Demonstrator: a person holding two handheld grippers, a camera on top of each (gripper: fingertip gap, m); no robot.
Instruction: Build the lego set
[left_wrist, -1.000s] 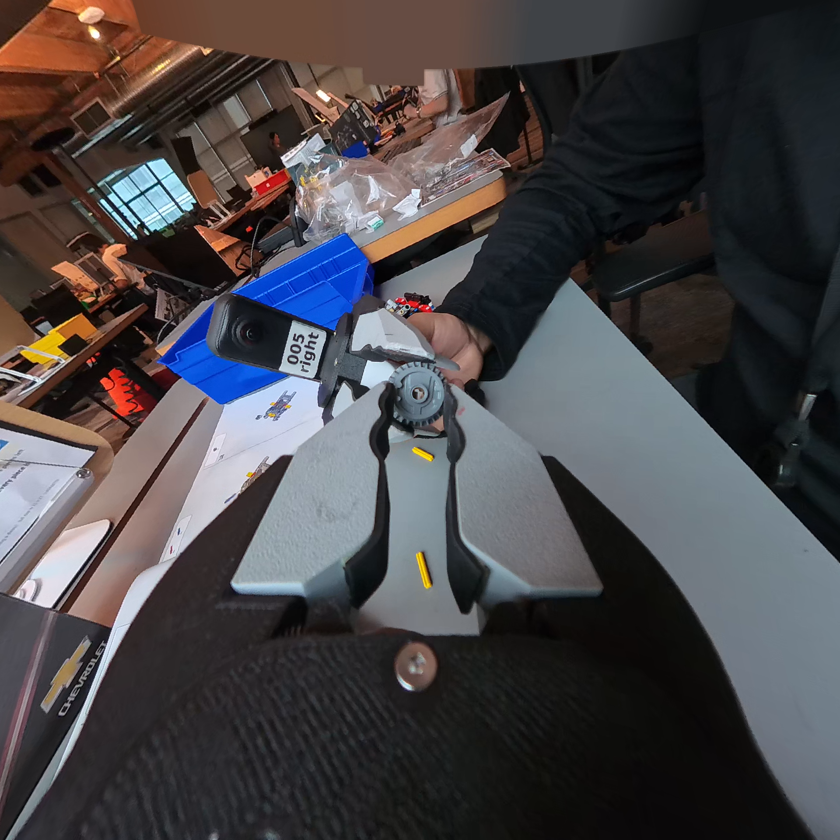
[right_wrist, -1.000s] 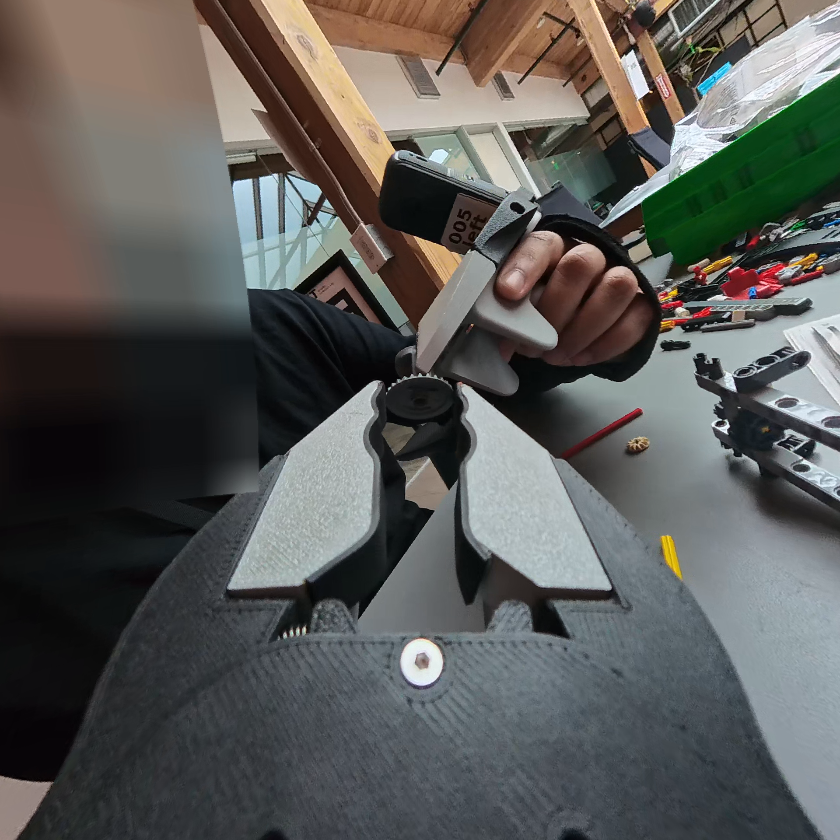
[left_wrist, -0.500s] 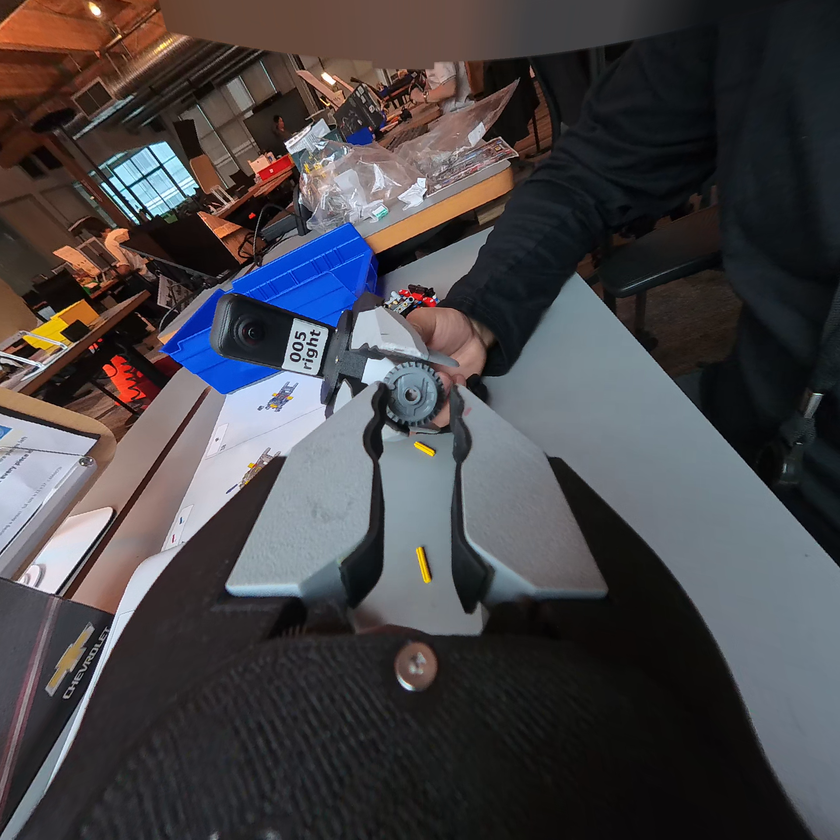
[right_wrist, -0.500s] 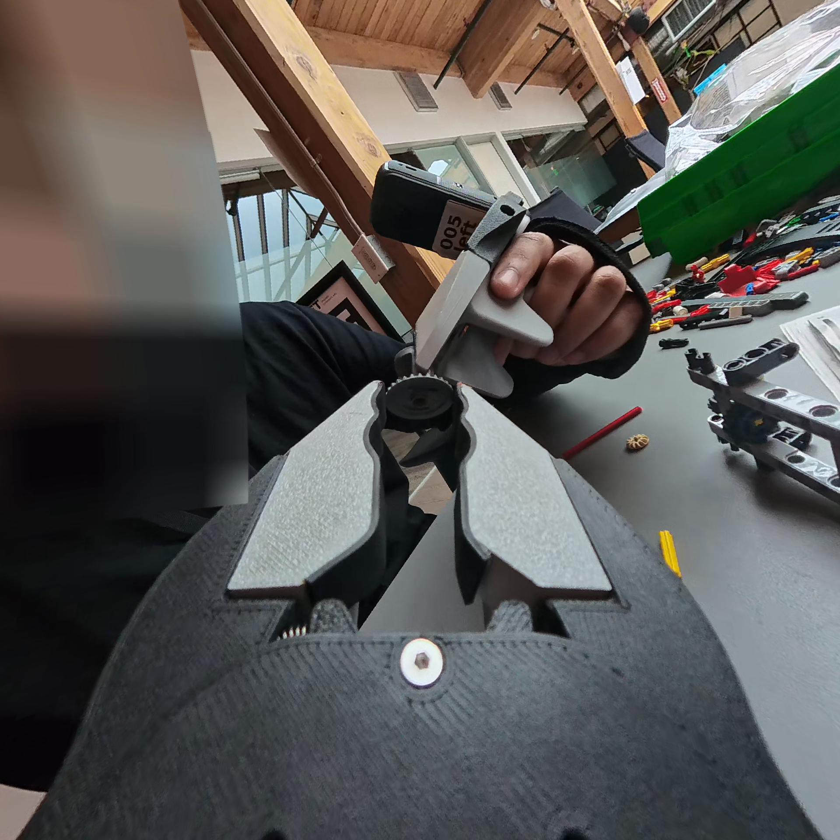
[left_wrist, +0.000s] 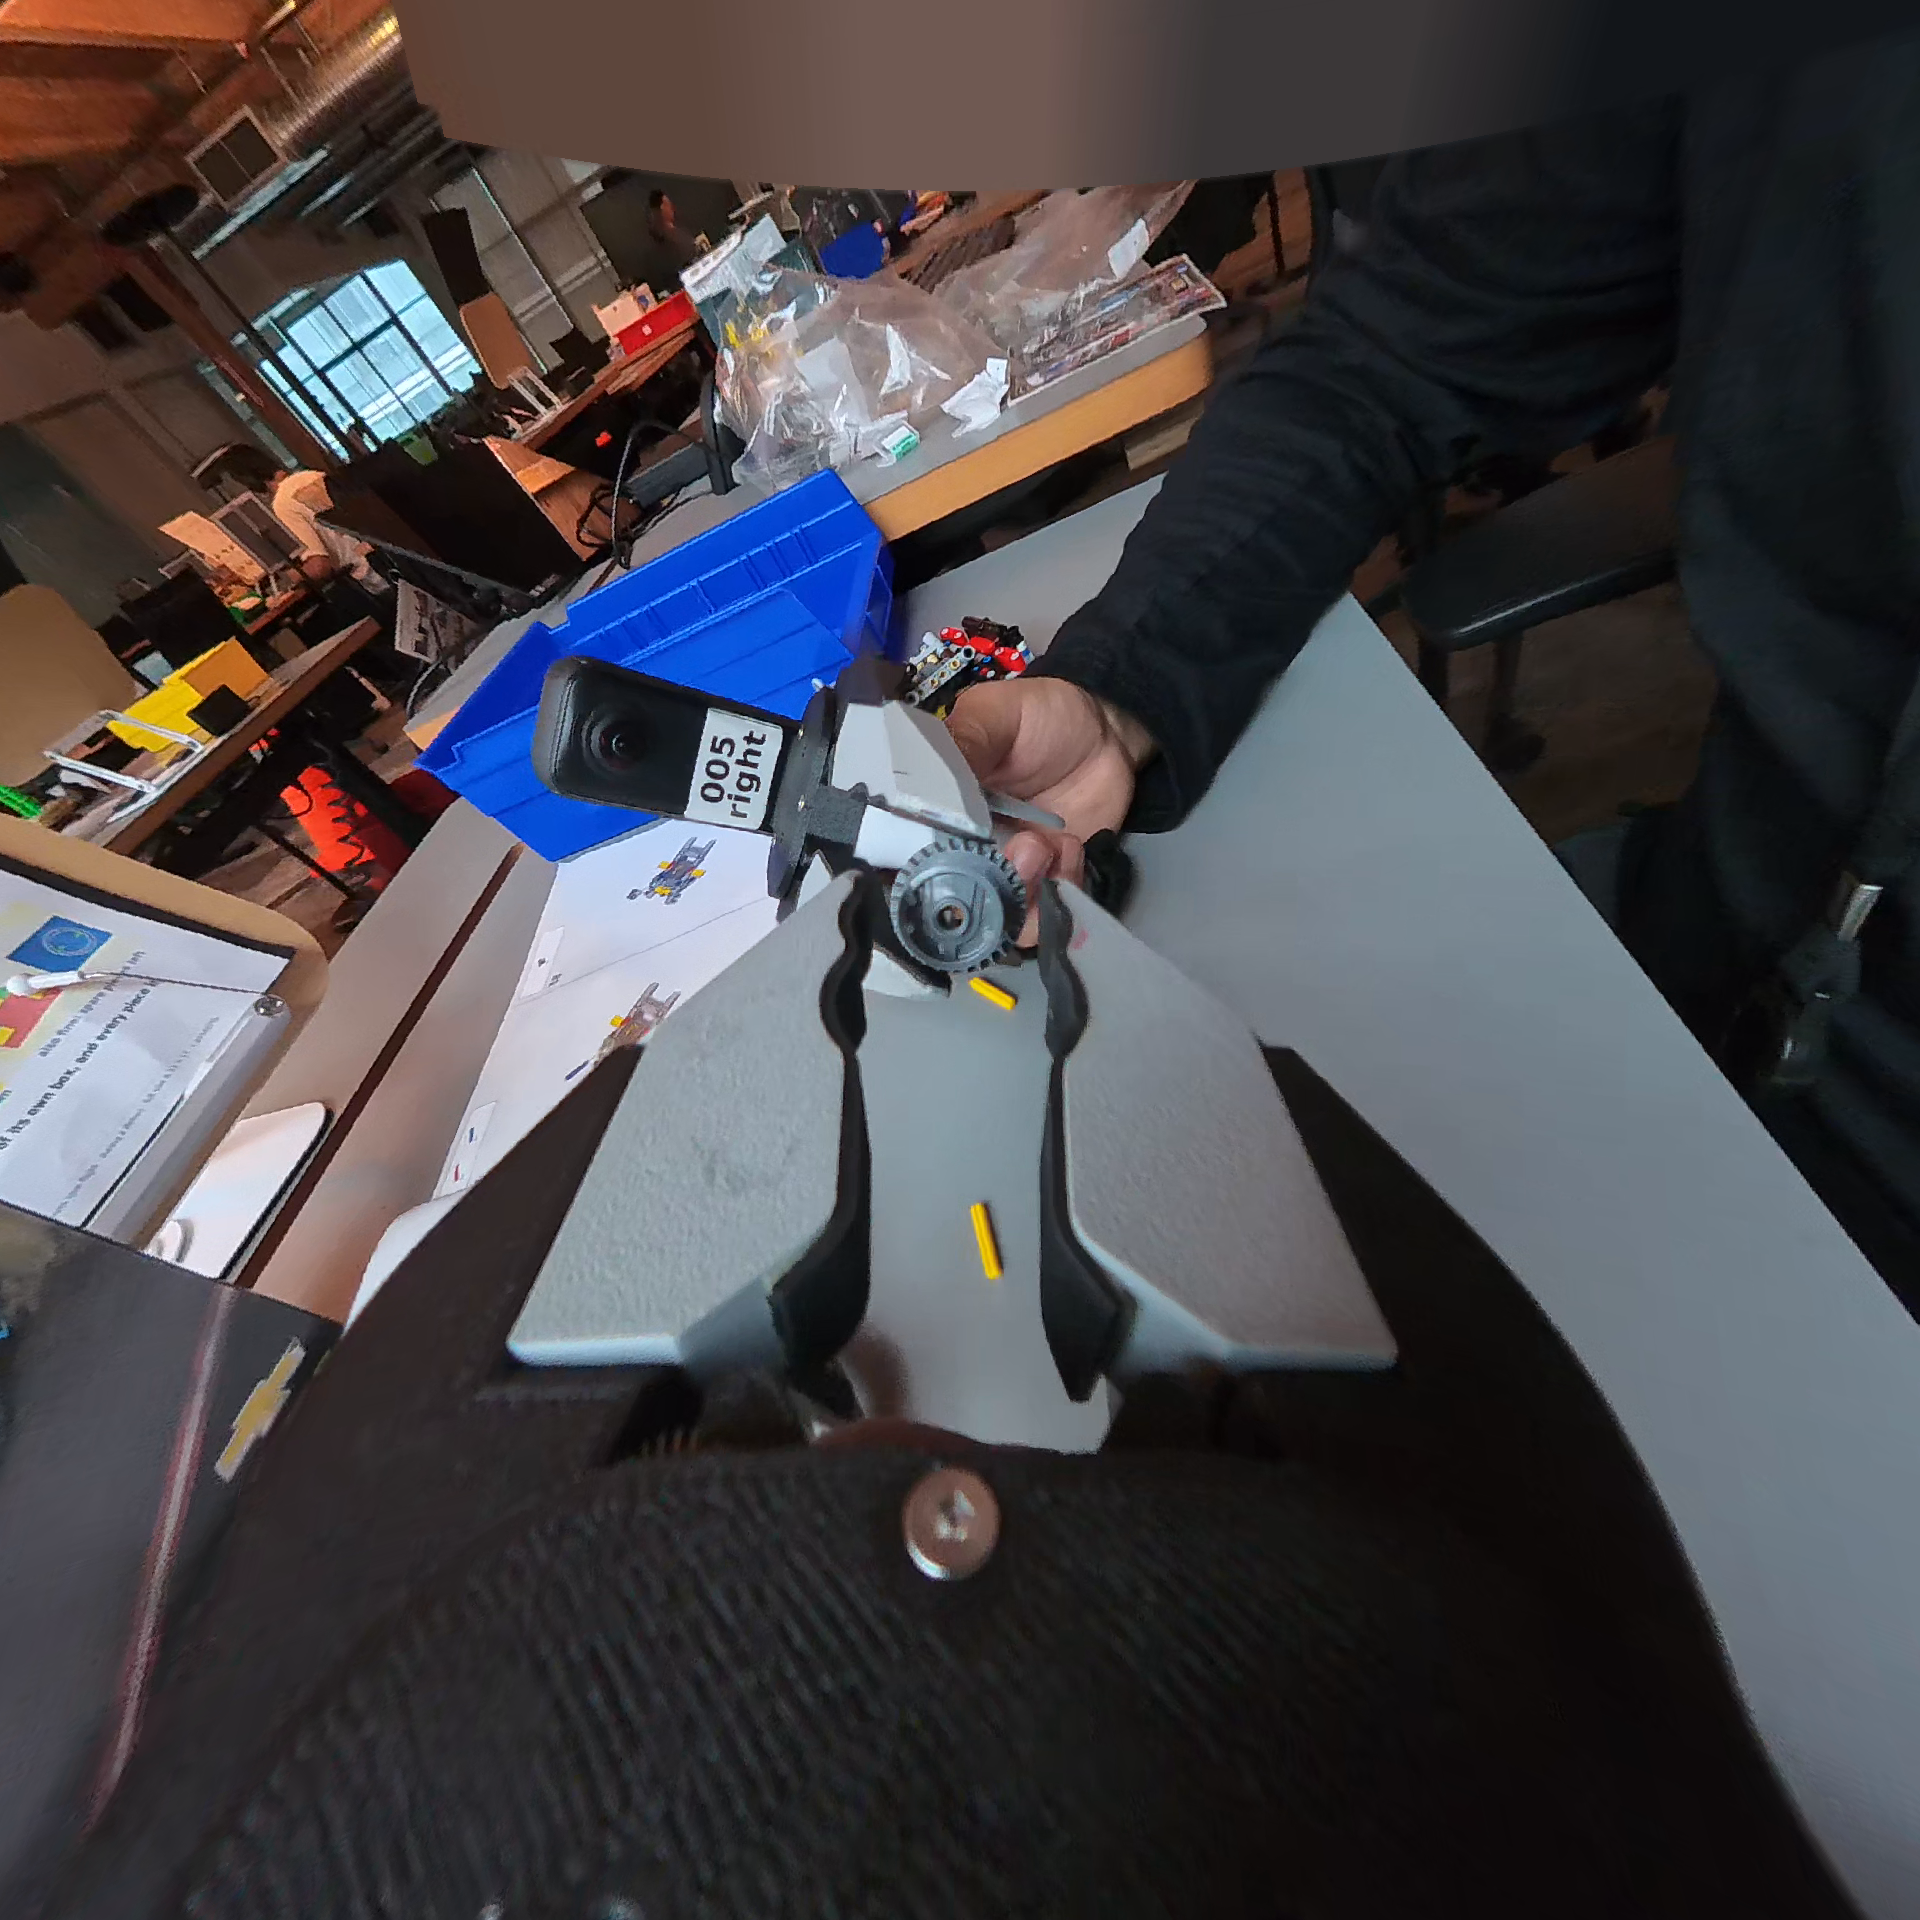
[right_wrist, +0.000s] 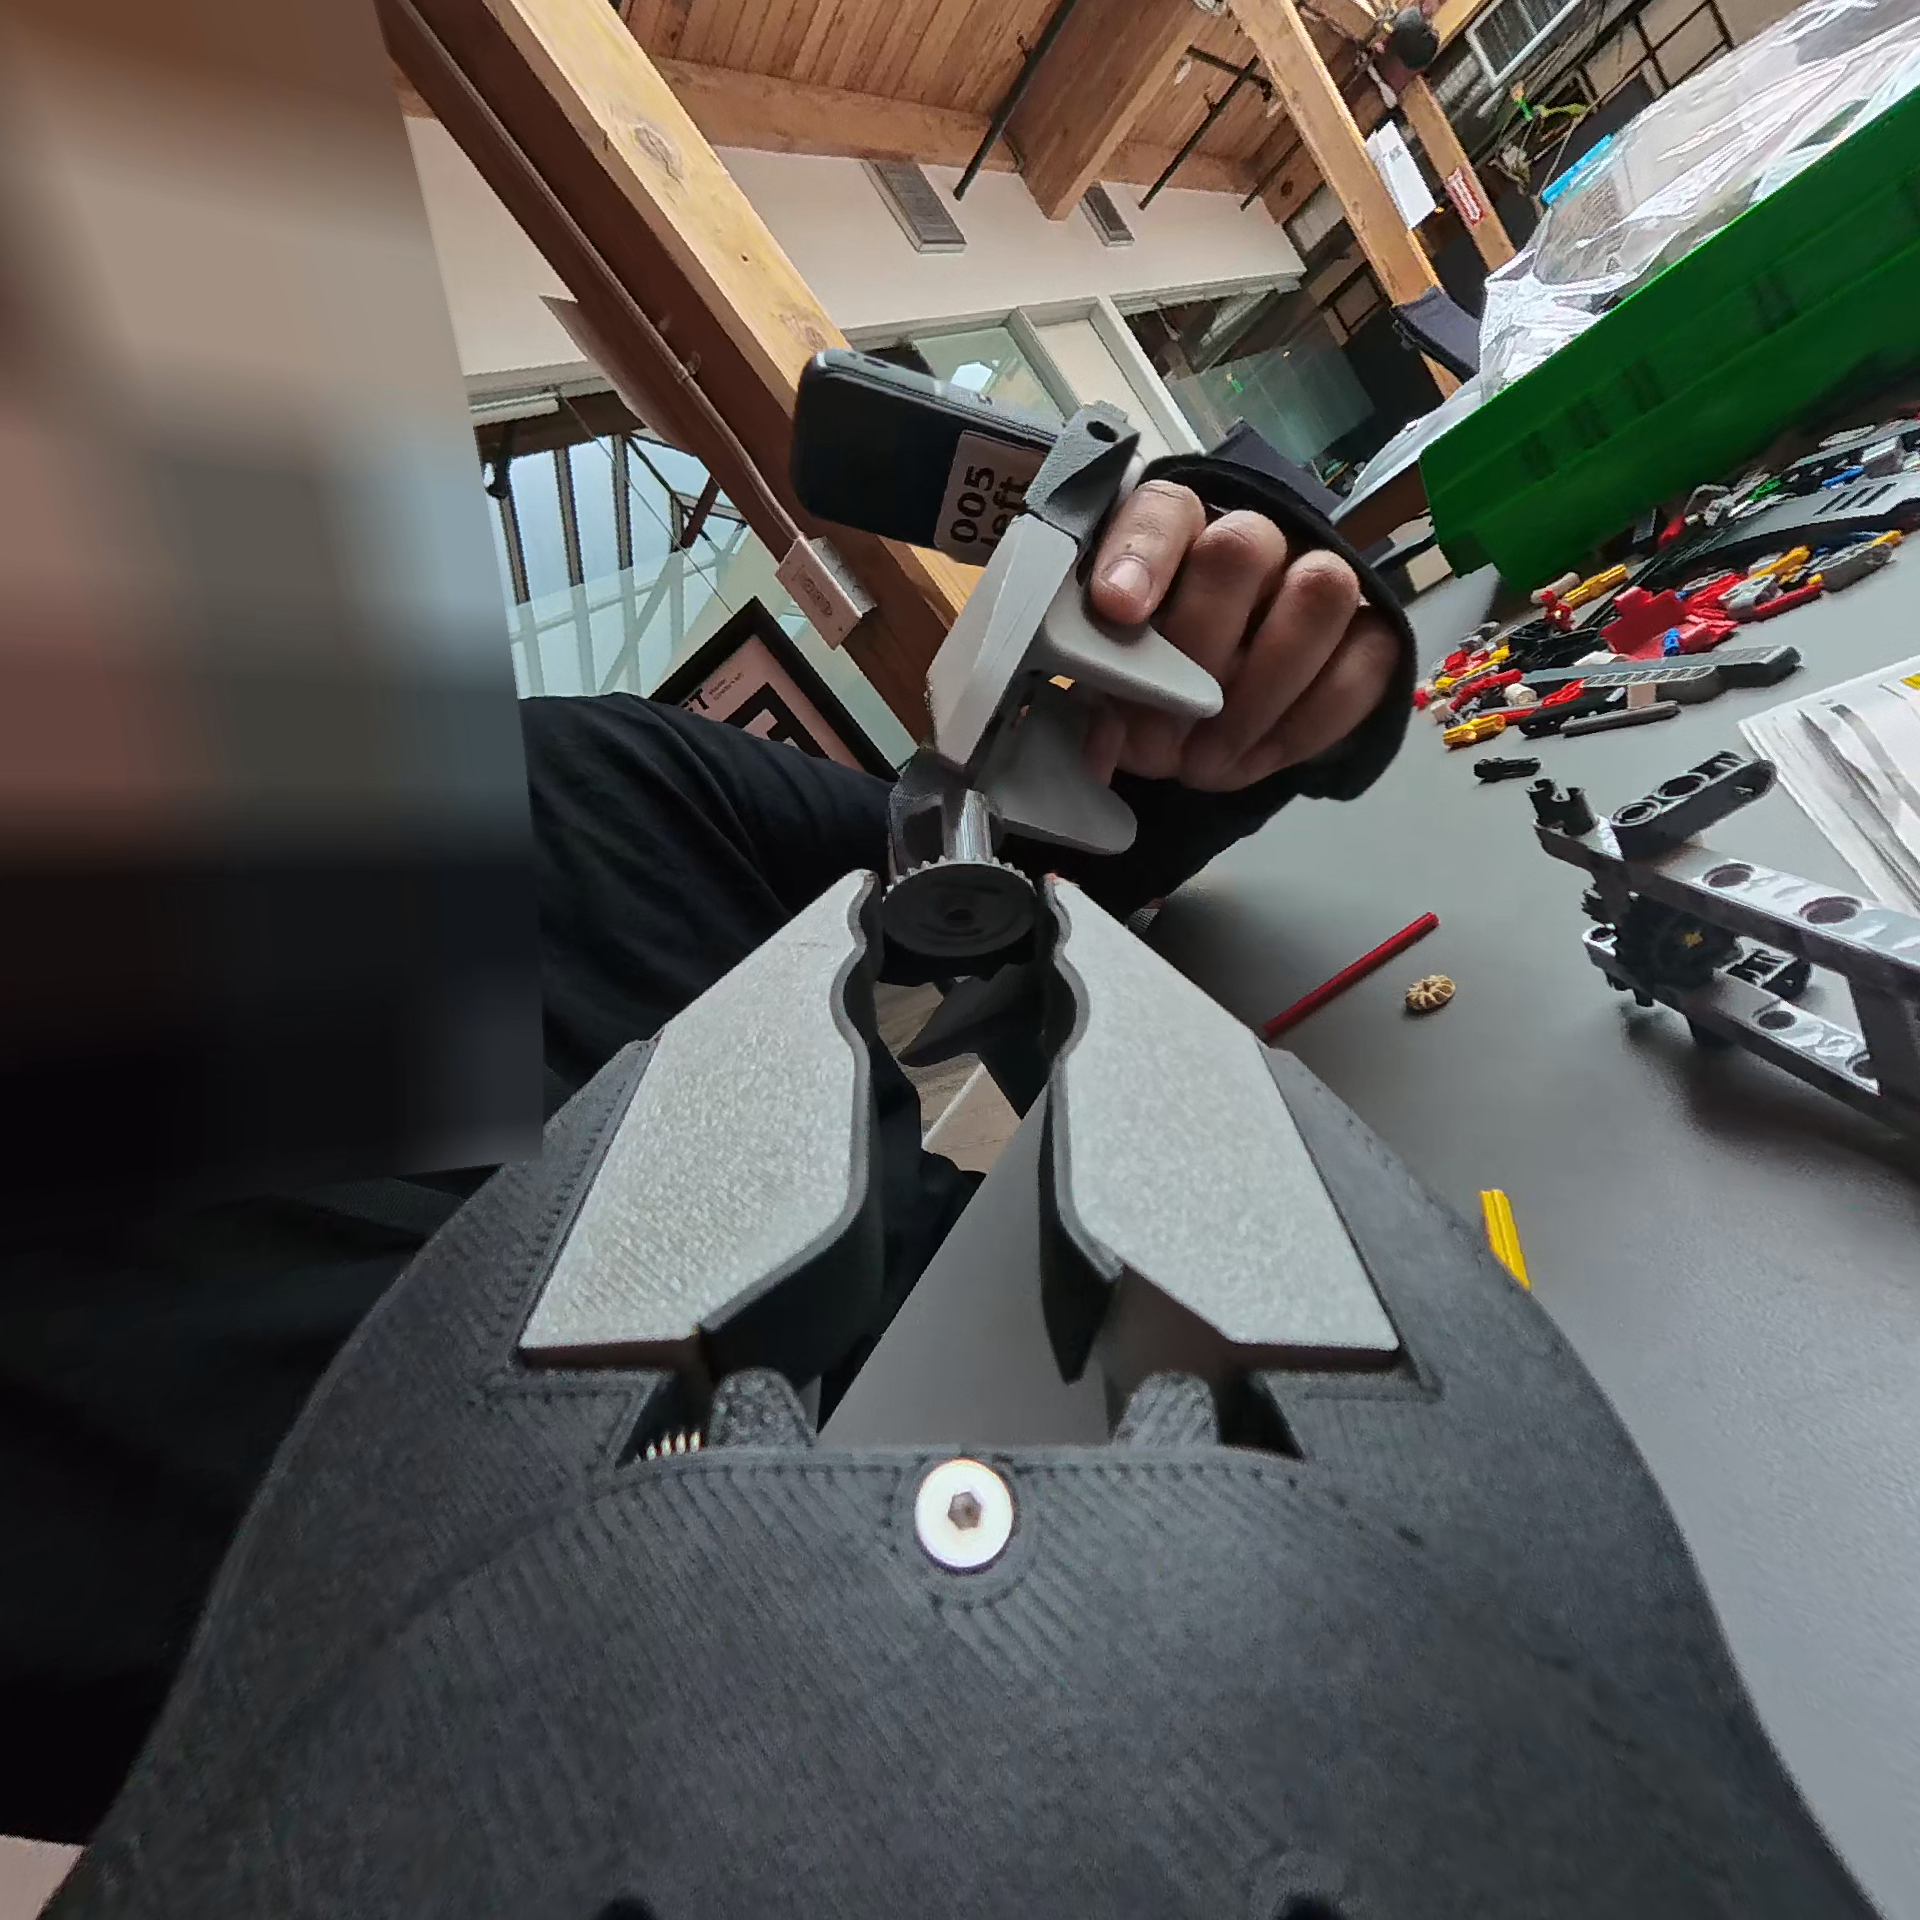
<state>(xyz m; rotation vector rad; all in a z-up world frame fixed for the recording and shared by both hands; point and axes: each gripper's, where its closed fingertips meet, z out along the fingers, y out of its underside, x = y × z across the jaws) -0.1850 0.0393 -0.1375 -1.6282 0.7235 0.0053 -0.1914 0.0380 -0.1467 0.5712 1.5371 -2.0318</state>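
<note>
A grey toothed gear (left_wrist: 948, 914) is held in the air above the grey table (left_wrist: 1455, 1039). In the right wrist view the gear (right_wrist: 961, 920) looks dark and sits between my right gripper's fingertips (right_wrist: 961, 904), whose pads press on its rim. My left gripper (left_wrist: 948, 920) faces it from the other side. Its fingers stand on either side of the gear with a gap on each side, so it is open. A short silvery hub (right_wrist: 977, 831) sticks out of the gear toward the left gripper (right_wrist: 1039, 727). The right gripper's body (left_wrist: 904, 779) also shows in the left wrist view.
A blue bin (left_wrist: 707, 634) and an instruction sheet (left_wrist: 623, 935) lie beyond the grippers. Two yellow pins (left_wrist: 985, 1242) lie on the table below. A red axle (right_wrist: 1351, 971), a small tan gear (right_wrist: 1431, 992), a grey partial assembly (right_wrist: 1766, 935), loose parts (right_wrist: 1662, 623) and a green bin (right_wrist: 1683, 395) are to the right. The tips of both grippers are at nearly the same place.
My left gripper's fingers were pressed on the gear a second ago and have spread away from it. The right gripper has kept its hold on the gear throughout.
</note>
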